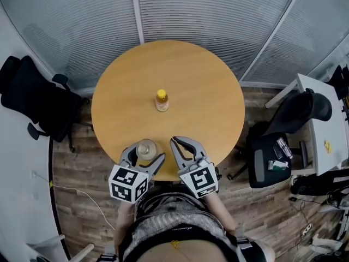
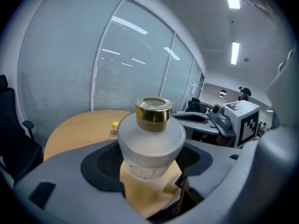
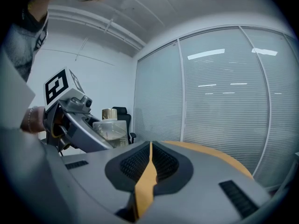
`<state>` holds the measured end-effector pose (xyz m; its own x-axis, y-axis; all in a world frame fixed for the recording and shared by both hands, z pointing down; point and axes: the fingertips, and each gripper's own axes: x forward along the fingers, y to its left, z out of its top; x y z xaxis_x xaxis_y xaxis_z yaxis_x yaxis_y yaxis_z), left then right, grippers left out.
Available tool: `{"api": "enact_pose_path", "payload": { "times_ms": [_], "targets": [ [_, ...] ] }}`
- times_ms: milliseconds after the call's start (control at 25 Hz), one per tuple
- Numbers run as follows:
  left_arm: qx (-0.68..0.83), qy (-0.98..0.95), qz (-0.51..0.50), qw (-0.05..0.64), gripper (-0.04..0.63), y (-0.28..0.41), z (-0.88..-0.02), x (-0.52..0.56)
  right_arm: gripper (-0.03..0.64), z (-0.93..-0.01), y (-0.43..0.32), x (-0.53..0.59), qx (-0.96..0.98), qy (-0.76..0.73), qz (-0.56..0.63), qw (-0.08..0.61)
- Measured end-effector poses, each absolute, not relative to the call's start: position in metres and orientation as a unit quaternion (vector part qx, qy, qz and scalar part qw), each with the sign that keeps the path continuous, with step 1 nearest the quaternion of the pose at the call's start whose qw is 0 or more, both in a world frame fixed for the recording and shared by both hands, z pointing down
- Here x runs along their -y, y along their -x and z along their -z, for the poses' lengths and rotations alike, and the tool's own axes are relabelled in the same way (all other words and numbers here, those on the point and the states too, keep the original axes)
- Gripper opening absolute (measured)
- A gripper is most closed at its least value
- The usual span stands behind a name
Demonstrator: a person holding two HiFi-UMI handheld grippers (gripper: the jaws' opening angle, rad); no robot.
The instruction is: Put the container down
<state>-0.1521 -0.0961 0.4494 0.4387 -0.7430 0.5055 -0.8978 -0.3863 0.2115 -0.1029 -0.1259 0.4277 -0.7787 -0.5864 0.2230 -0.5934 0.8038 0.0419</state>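
A frosted glass container with a gold cap sits between the jaws of my left gripper, over the near edge of the round wooden table. In the left gripper view the container stands upright with both pads against its sides, and my left gripper is shut on it. Whether its base touches the table cannot be made out. My right gripper is just to its right, shut and empty, with only a thin sliver of table showing between the pads. The container also shows at the left of the right gripper view.
A small bottle with a yellow cap stands near the table's middle, also seen in the left gripper view as the small bottle. A black office chair is at the left. A second chair and a white desk are at the right. Glass walls with blinds curve behind.
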Motion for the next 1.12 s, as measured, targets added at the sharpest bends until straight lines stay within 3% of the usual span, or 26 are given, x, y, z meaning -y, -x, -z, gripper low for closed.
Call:
{"api": "enact_pose_path", "payload": {
  "times_ms": [640,1120],
  "targets": [
    [0.444,-0.848,-0.180,0.228,0.347,0.195,-0.462,0.141,0.028,-0.444,0.142,0.162,0.917,-0.377,-0.037,0.125],
    [0.434,-0.848,-0.190,0.236,0.347,0.170,-0.473,0.155,0.029,-0.450,0.115,0.173,0.914,-0.381,-0.045,0.133]
  ]
}}
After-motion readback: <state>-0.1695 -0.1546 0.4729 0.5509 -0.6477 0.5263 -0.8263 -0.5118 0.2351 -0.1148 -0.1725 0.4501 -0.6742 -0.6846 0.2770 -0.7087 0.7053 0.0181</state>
